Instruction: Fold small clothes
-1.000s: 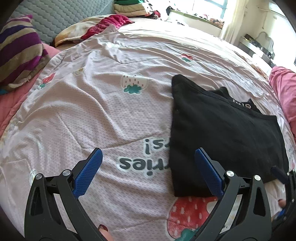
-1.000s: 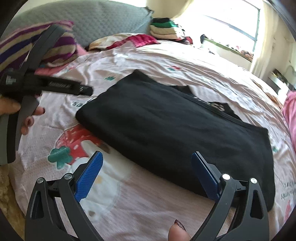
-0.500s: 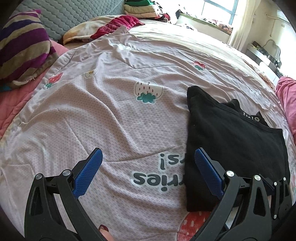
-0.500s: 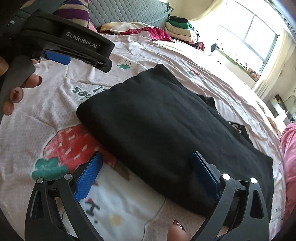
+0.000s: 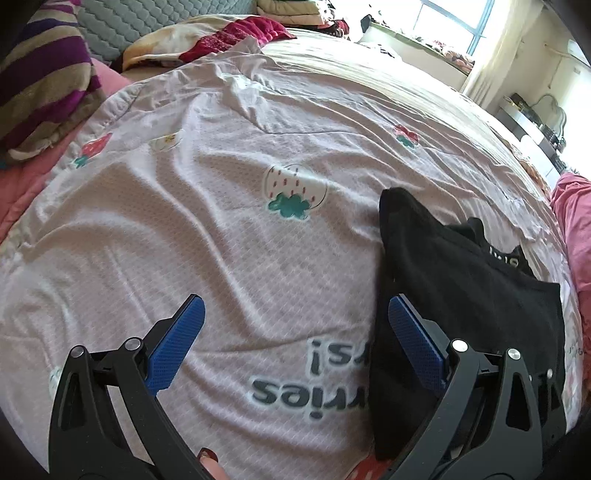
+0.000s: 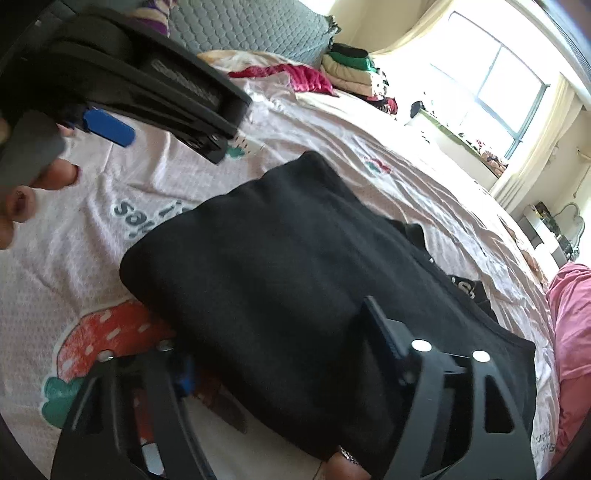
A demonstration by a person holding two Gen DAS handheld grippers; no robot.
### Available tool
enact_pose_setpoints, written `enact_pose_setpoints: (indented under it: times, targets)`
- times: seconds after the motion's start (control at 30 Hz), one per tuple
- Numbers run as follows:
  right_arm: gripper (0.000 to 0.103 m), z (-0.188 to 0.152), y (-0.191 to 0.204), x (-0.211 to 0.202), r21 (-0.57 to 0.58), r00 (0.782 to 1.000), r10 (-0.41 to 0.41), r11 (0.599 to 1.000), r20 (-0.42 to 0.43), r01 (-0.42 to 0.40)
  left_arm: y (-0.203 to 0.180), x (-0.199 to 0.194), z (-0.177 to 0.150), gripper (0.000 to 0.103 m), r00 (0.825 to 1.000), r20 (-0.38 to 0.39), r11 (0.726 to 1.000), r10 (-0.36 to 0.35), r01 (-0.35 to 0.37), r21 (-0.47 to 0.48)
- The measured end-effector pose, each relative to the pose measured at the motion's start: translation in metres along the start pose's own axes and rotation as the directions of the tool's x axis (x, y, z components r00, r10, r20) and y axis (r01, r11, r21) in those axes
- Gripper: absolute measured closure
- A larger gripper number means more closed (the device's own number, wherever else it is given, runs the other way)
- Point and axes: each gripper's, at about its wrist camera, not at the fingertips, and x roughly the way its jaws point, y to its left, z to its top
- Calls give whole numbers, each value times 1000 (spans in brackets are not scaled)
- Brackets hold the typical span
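A folded black garment (image 6: 295, 266) lies on the pink strawberry-print bedsheet (image 5: 184, 221); in the left wrist view it (image 5: 461, 295) is at the right. My left gripper (image 5: 295, 332) is open and empty above the sheet, its right finger beside the garment's left edge; it also shows in the right wrist view (image 6: 155, 92) at upper left. My right gripper (image 6: 280, 343) is at the garment's near edge: the left finger is under the edge, the right finger lies on top. Its grip on the cloth is not clear.
A striped pillow (image 5: 40, 74) and grey headboard cushion (image 5: 140, 22) lie at the far left. A stack of folded clothes (image 6: 354, 70) sits near the window. Pink fabric (image 6: 572, 332) lies at the right. Crumpled red cloth (image 5: 236, 37) is at the bed's head.
My right gripper has pushed forward into the garment's near edge, the fingers now straddling it. My left gripper drifted left, so the garment sits further right in its view.
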Motion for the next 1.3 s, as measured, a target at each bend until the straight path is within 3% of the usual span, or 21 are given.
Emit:
enact_pose_setpoints:
  times: [0.27, 0.43, 0.67, 0.77, 0.93, 1.07, 1.3]
  targets:
    - [78, -7, -19, -20, 93, 996, 49, 994, 78, -57, -24, 9, 19, 10, 994, -39, 994, -107, 107, 0]
    - [86, -13, -34, -33, 179, 992, 52, 981, 116, -72, -45, 22, 25, 10, 972, -95, 976, -213, 215, 11]
    - [94, -22, -46, -48, 254, 987, 56, 963, 152, -94, -72, 30, 26, 10, 957, -131, 963, -260, 267, 34]
    - [96, -25, -50, -54, 274, 986, 59, 956, 158, -101, -78, 31, 26, 27, 938, -139, 947, -318, 321, 1]
    - [96, -28, -54, -59, 303, 984, 67, 946, 167, -116, -93, 25, 23, 82, 921, -136, 930, -364, 368, 2]
    - [96, -31, -58, -66, 338, 981, 67, 933, 180, -126, -105, 15, 21, 89, 931, -114, 935, -347, 353, 41]
    - [96, -41, -70, -85, 403, 975, 44, 906, 220, -131, -126, -9, 20, 90, 937, -83, 933, -340, 347, 92]
